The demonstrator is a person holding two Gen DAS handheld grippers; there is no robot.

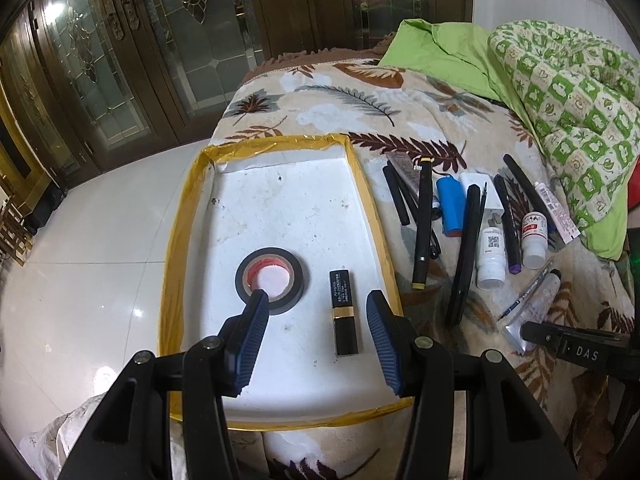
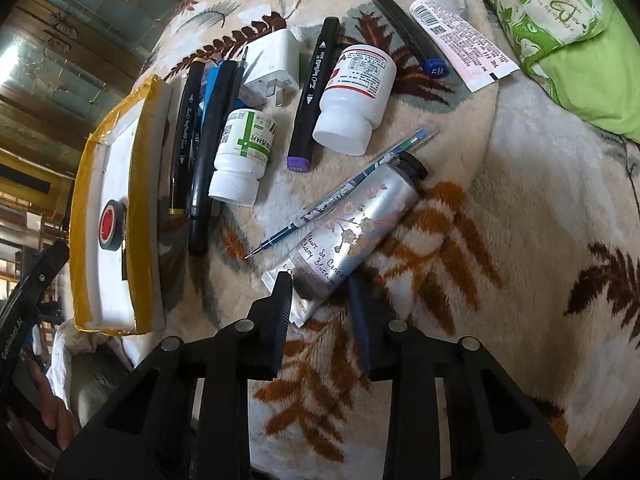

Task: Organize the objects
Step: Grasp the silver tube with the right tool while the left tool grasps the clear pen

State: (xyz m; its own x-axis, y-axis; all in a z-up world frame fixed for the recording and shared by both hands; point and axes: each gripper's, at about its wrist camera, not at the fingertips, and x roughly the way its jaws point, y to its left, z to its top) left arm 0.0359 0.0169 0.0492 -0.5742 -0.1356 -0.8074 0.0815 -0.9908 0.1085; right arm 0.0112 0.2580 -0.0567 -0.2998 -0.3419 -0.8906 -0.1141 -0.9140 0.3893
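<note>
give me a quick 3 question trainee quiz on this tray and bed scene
1. True or false: the lipstick lies inside the tray.
2. What is the right gripper closing on? A) silver tube B) white bottle C) blue pen
3. Fill in: beside the lipstick in the tray lies a roll of black ____.

Key: 1 true; 2 A; 3 tape

Bed, leaf-print blanket (image 2: pixel 500 200): taped white tray (image 1: pixel 374 216), markers (image 2: pixel 316 96), bottles (image 2: pixel 354 96), silver tube (image 2: pixel 360 224), charger (image 2: pixel 276 66).
</note>
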